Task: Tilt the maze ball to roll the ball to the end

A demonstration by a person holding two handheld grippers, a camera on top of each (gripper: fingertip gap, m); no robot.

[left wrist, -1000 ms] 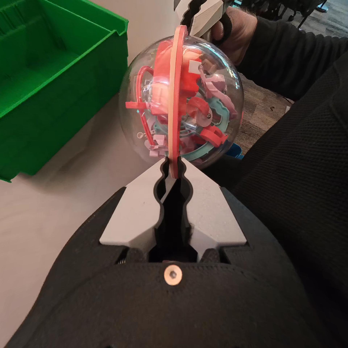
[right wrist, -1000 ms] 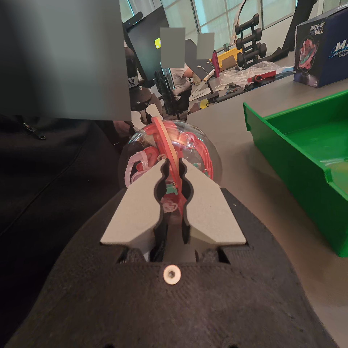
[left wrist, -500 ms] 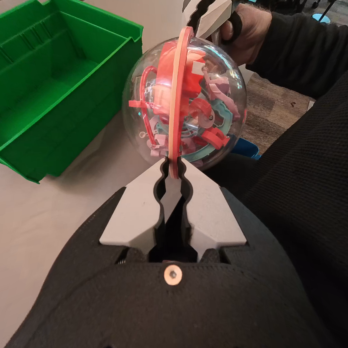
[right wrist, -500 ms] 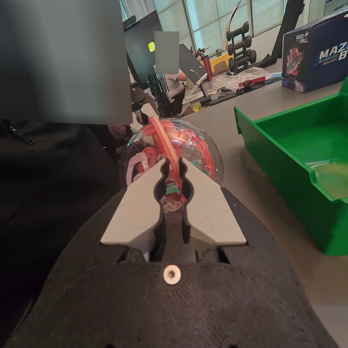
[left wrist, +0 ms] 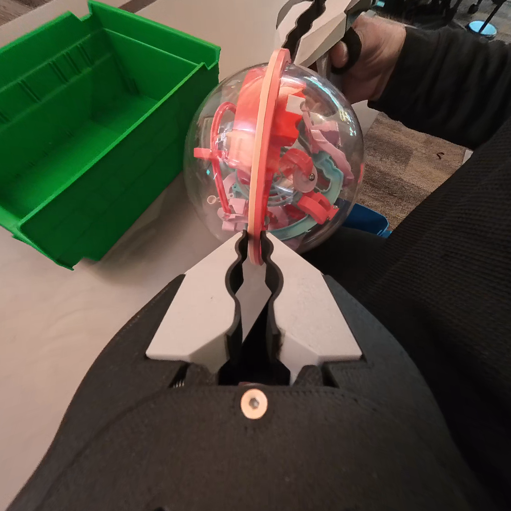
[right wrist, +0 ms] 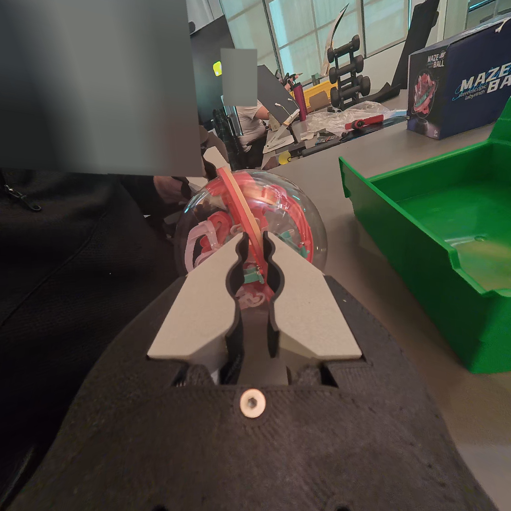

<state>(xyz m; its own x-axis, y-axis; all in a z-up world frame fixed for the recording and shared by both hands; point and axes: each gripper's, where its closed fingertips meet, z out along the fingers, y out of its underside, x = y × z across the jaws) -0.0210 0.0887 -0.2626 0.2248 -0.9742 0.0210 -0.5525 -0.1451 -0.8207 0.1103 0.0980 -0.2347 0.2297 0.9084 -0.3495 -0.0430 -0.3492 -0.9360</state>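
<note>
- Left gripper [left wrist: 253,243] is clamped on the red equator rim of the clear plastic maze ball [left wrist: 273,154], directly ahead of it.
- Right gripper [right wrist: 253,246] pinches the same rim opposite.
- Tilting step seems under way; next needs slow, coordinated tilting.

Right gripper [right wrist: 253,243] clamped on the maze ball [right wrist: 250,221]

Its two fingertips pinch the ball's red-and-cream rim [right wrist: 237,199], the clear globe bulging just beyond them. A green bin [right wrist: 414,235] sits on the grey table [right wrist: 318,177] to the fingers' right; a dark blue box [right wrist: 456,91] stands far beyond.
</note>
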